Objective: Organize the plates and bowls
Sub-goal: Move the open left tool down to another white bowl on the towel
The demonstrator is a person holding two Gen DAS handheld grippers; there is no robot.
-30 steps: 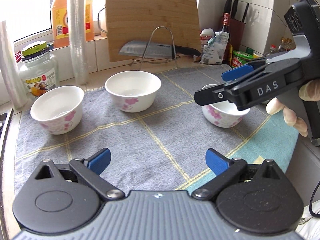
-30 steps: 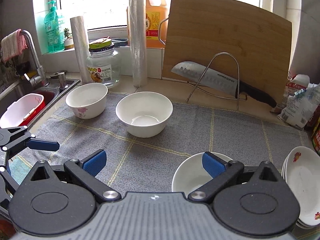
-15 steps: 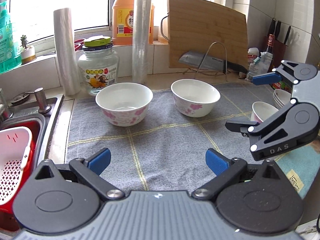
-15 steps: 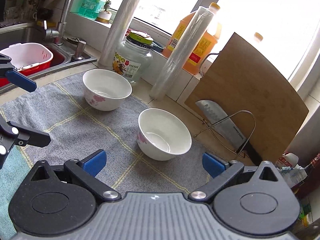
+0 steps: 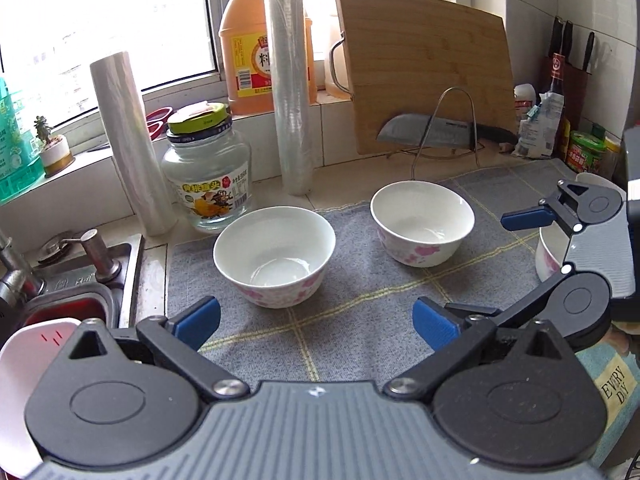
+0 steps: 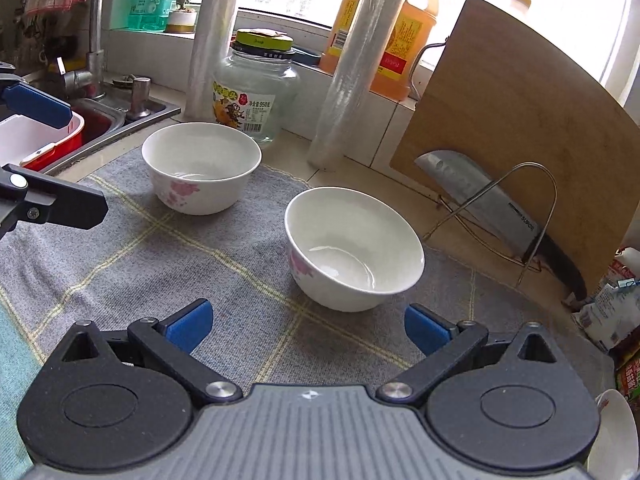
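Kitchen counter beneath a bright window, covered by a grey checked cloth point(image 5: 360, 320) that carries the work. Largest item behind it is the wooden cutting board point(image 5: 428, 72) leaning at the wall, a cleaver point(image 5: 432, 132) racked in front; next the orange oil jug point(image 5: 248, 48), two film rolls, a glass jar point(image 5: 208, 176), and the sink point(image 6: 120, 116) at the far left end. Two flowered bowls sit apart on the cloth: the left bowl point(image 5: 274, 255) near the jar, the right bowl point(image 6: 354, 249) closer to the board, neither touching the other. A third bowl point(image 5: 548, 252) shows partly behind my right gripper point(image 5: 472, 264), and a plate stack point(image 6: 616, 432) sits at the counter's right edge. I judge the task barely begun: nothing is nested, all bowls remain to be gathered. My left gripper point(image 5: 316, 320) hangs with jaws wide and empty just short of the left bowl; the right one, likewise spread and empty, faces the right bowl. Path to both is clear; the jar and nearer film roll crowd the left bowl's far side.
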